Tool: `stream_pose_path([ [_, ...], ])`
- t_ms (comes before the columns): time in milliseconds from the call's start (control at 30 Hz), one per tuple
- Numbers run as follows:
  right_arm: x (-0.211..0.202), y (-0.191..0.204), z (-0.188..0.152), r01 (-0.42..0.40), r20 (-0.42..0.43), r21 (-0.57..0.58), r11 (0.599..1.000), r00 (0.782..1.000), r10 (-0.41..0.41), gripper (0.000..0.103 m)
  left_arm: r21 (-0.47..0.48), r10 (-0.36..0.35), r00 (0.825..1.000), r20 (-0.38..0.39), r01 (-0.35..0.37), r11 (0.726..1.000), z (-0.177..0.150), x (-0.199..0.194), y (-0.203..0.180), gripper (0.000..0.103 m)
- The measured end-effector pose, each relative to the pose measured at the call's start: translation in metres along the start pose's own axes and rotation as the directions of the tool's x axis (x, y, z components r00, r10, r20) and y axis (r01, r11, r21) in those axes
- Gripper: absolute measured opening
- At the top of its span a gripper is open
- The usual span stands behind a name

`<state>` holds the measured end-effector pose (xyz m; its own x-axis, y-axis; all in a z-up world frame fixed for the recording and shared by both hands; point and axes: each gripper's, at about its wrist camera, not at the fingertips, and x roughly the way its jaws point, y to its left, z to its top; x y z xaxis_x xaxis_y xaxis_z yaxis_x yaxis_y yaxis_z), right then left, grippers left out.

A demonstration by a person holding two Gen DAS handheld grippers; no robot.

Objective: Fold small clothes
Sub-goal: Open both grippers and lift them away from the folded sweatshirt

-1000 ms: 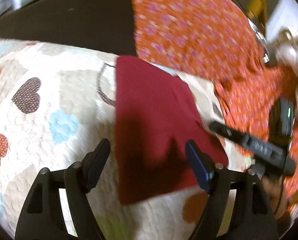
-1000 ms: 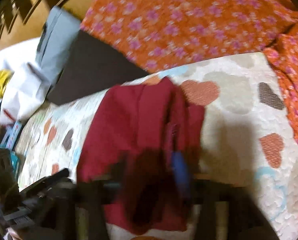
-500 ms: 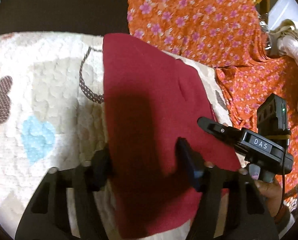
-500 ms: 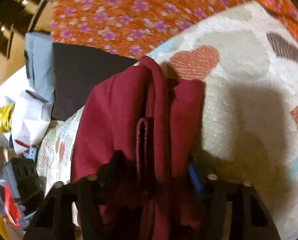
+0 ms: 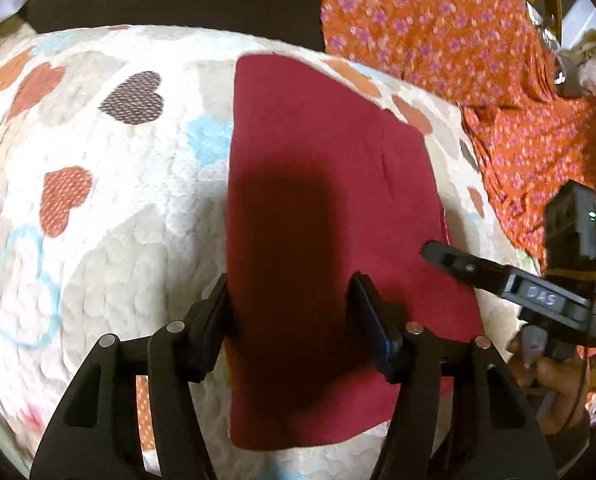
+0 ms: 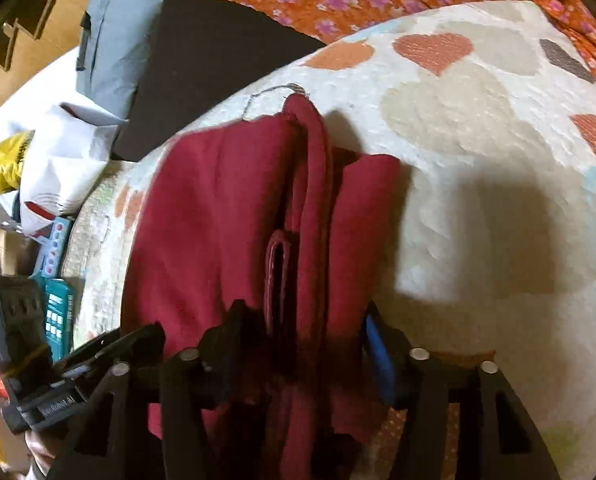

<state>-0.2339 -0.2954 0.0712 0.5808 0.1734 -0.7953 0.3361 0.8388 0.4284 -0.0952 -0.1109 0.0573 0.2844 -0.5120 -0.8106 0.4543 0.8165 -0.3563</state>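
A: Position of cloth?

B: Flat on quilt, long axis running straight away from both tongs, near end under them. Left gripper straddling near left edge, right gripper astride raised fold. Equally near.

A: Jaws?

B: Both half apart and opening, cloth between. Left not pinching; right's contact unclear.

A: Against a second ago?

B: Narrower now, lower onto cloth.
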Motion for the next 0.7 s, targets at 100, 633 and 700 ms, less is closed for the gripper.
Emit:
stream_pose_path([
  [100,-0.023,0.010,-0.001,0.042,0.047,-0.016,0.999,0.998,-0.041,0.056,-0.005,0.036,0.999,0.022,-0.036,0.999,-0.003,-0.011,-0.001,0.063],
  [633,-0.016,0.052,-0.051,0.101,0.028,-0.221,0.970,0.995,-0.097,0.053,0.071,0.188,0.962,0.199,-0.206,0.976,-0.019,-0.060,-0.025,0.063],
  [700,-0.026,0.055,-0.051,0.093,0.050,-0.221,0.971,0.995,-0.084,0.053,0.085,0.204,0.955,0.214,-0.227,0.970,-0.019,-0.062,-0.030,0.063],
])
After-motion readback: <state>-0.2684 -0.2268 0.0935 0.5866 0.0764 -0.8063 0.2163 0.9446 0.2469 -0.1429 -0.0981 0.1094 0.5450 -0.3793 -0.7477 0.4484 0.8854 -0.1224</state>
